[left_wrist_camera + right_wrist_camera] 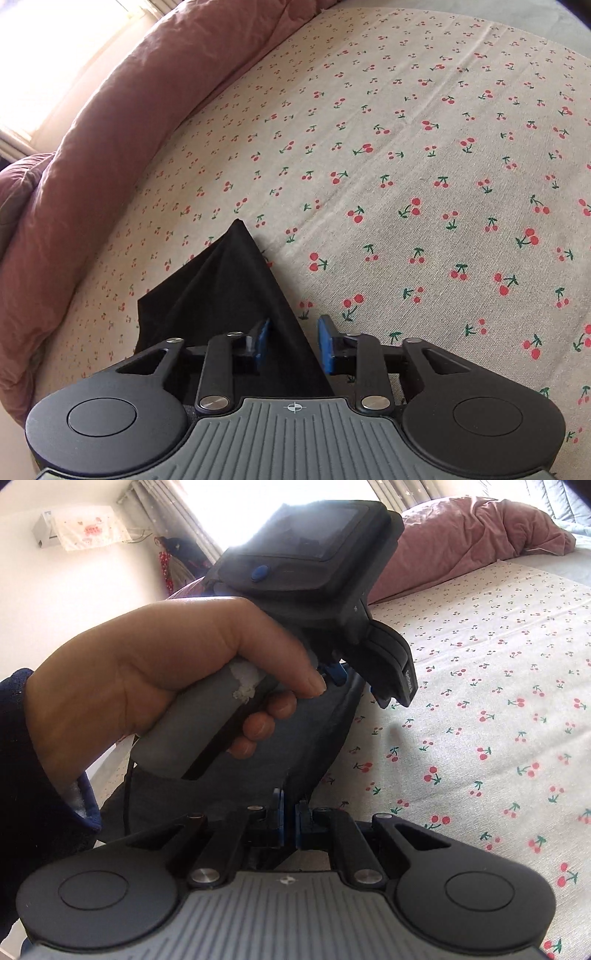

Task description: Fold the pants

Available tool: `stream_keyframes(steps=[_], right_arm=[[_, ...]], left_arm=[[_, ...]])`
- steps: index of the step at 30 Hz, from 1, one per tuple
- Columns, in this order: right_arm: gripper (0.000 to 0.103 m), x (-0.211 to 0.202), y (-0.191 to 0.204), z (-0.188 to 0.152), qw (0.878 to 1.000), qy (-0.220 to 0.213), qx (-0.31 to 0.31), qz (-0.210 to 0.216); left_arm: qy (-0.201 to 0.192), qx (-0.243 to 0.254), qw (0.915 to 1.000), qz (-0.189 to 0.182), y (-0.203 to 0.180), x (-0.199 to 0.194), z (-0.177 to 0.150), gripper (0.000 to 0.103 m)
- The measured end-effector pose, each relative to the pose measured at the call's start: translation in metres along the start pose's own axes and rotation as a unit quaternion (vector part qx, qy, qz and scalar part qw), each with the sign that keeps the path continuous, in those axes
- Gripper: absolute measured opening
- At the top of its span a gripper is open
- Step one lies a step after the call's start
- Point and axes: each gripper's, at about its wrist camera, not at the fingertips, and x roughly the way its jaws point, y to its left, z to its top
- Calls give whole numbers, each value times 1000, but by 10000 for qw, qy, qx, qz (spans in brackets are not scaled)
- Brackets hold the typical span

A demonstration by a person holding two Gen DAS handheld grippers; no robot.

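The pants [221, 295] are black cloth. In the left wrist view a pointed fold of them rises between the blue pads [327, 343] of my left gripper [293, 343]. The cloth covers the left pad. A thin strip of sheet still shows beside the right pad, so the jaws stand a little apart. In the right wrist view my right gripper [290, 819] is shut on the pants [317, 746], which stretch up from it toward the left gripper [391, 690]. A hand [166, 672] in a dark sleeve holds that left gripper just ahead.
A cherry-print sheet [406, 166] covers the bed. A rumpled pink duvet [92, 166] lies along its far side, seen too as the duvet [480, 535] at the back. A bright window, curtains and a wall air conditioner [74, 528] stand behind.
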Motion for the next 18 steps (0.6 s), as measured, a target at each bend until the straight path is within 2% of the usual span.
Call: stream_keyframes(steps=[3, 6, 9, 15, 18], right_arm=[[0, -4, 2, 0, 10000, 28, 2, 3], [0, -5, -1, 2, 10000, 67, 48, 48], [0, -9, -7, 5, 9999, 2, 151, 35], [0, -11, -25, 10, 9988, 52, 458, -188], [0, -20, -35, 13, 9976, -61, 662, -190]], left_arm=[[-65, -320, 9994, -98, 10, 0, -3, 3], [-159, -1035, 9936, -435, 34, -7, -4, 1], [-263, -1548, 9855, -646, 52, -13, -6, 1], [-414, -1697, 9837, -419, 47, -25, 5, 1], [-511, -1802, 9810, -516, 44, -30, 14, 1]])
